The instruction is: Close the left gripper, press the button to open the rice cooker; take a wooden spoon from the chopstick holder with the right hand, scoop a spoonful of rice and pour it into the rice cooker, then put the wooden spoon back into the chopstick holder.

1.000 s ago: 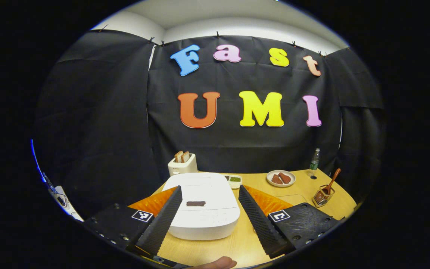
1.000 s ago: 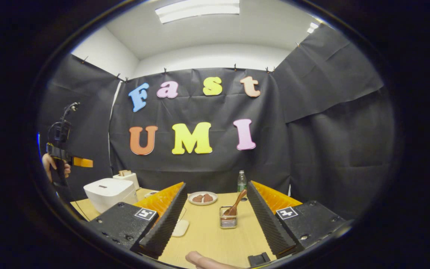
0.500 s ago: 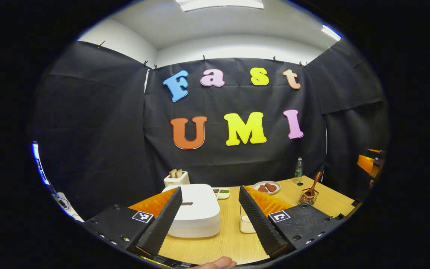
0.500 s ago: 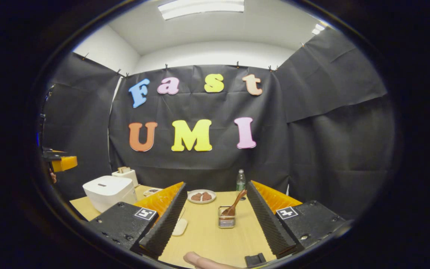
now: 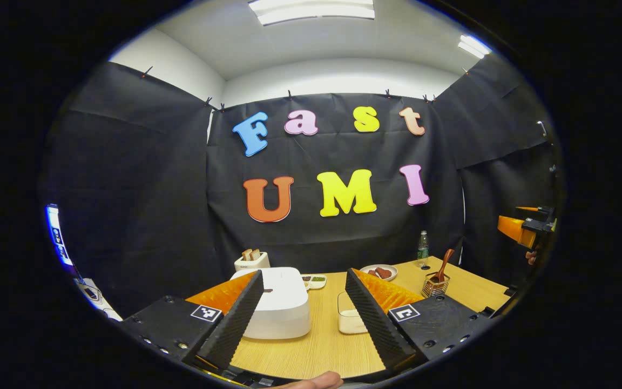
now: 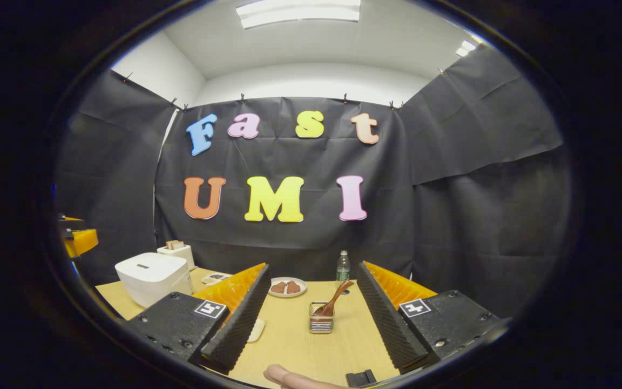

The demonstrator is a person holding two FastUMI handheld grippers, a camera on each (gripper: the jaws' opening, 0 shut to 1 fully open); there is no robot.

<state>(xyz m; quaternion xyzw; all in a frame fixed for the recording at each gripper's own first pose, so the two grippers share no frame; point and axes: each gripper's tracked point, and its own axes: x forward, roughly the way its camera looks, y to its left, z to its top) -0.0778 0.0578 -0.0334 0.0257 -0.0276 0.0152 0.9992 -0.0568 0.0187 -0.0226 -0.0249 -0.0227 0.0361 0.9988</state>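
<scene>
Backing my wide-open left hand-held gripper (image 5: 303, 316) away, lidded rice cooker (image 5: 281, 302) sinks lower-centre; wooden spoon (image 6: 332, 305) sits holstered, right hand-held gripper (image 6: 306, 324) wide too.

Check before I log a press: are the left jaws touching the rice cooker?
Apart. Left gripper view shows the open left gripper held back from the closed rice cooker.

My right gripper (image 6: 311, 319) hangs above the pale wooden table (image 6: 295, 346), fingers spread wide with nothing between them. Framed in the gap: a small wire-mesh chopstick holder (image 6: 320, 323) with a brown wooden spoon (image 6: 333, 304) leaning out up and to the right. Behind it a white plate of brown food (image 6: 287, 287) and a clear plastic bottle (image 6: 343, 266). Far left, a white rice cooker (image 6: 151, 276), lid down, and a white toaster (image 6: 176, 253) behind it.
</scene>
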